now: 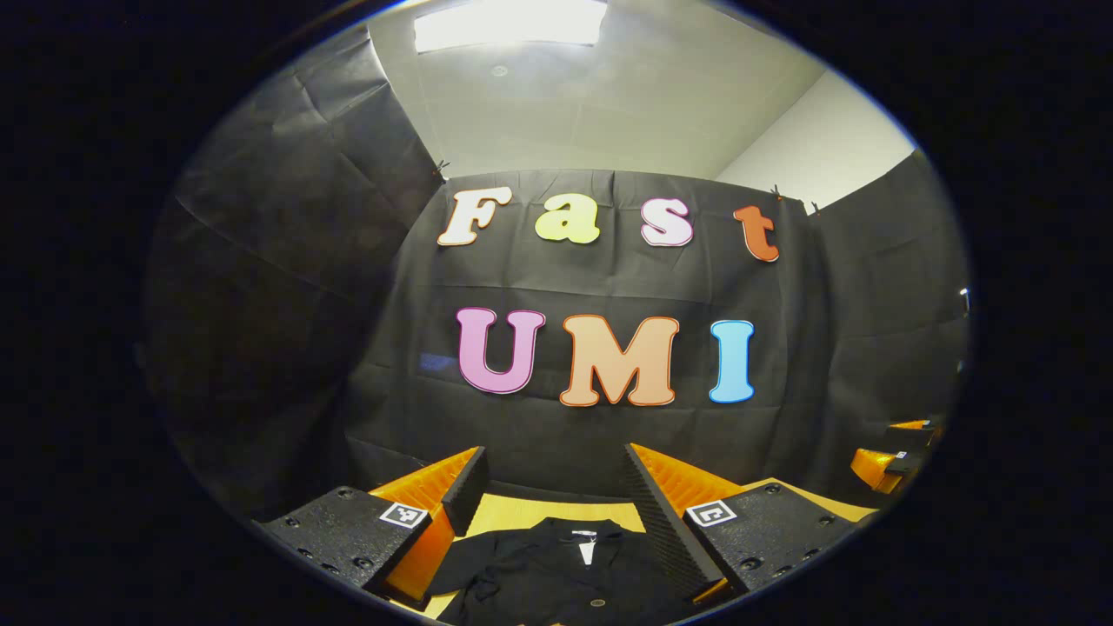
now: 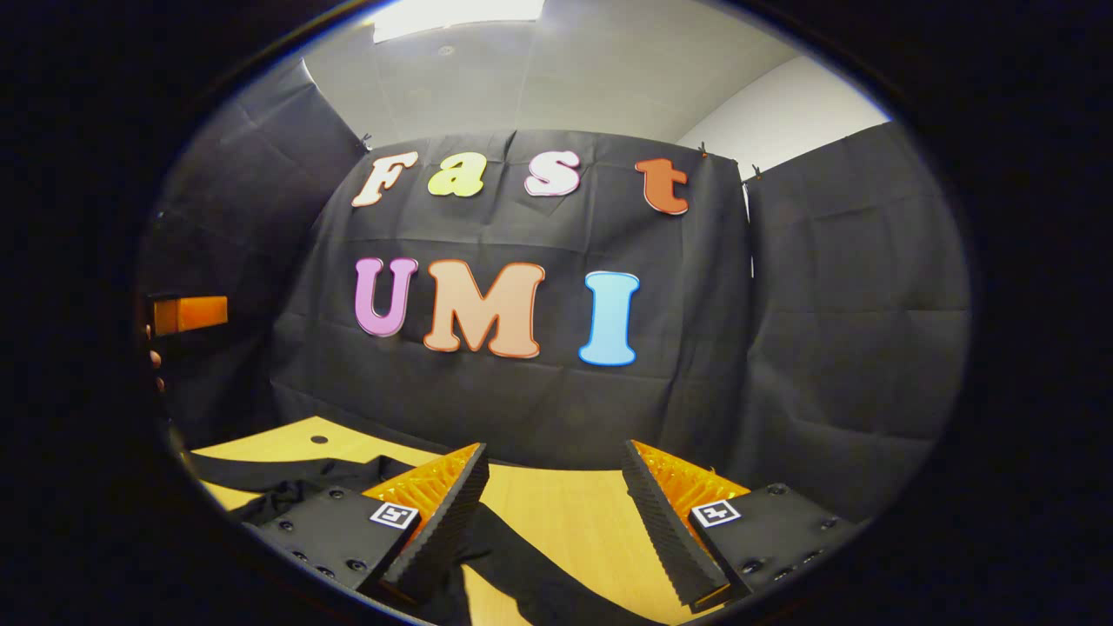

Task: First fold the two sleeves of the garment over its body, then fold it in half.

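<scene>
The garment (image 1: 556,569) is black and lies on the light wooden desk (image 1: 556,511), spread flat with some soft creases. In the left gripper view its collar end points away toward the far wall, with a small white tag at the neckline and a button or two down the front placket. The cloth looks thin and matte, darker than the desk under it.

The left tool (image 1: 553,509) hangs just above the garment's collar area with its fingers spread wide apart and nothing between them — the collar shows in the gap. At the far right of that view, the other tool (image 1: 896,452) shows partly, held over the desk's edge.

In the right gripper view the right tool (image 2: 556,513) is also spread wide and holds nothing. A long black strip of the garment (image 2: 522,565) — apparently a sleeve — runs across the desk (image 2: 574,513) beneath it, from near the left finger toward the near right. More black cloth lies bunched to the left. At the far left edge of this view, part of the left tool (image 2: 187,315) and a person's fingertips (image 2: 156,358) show.
</scene>
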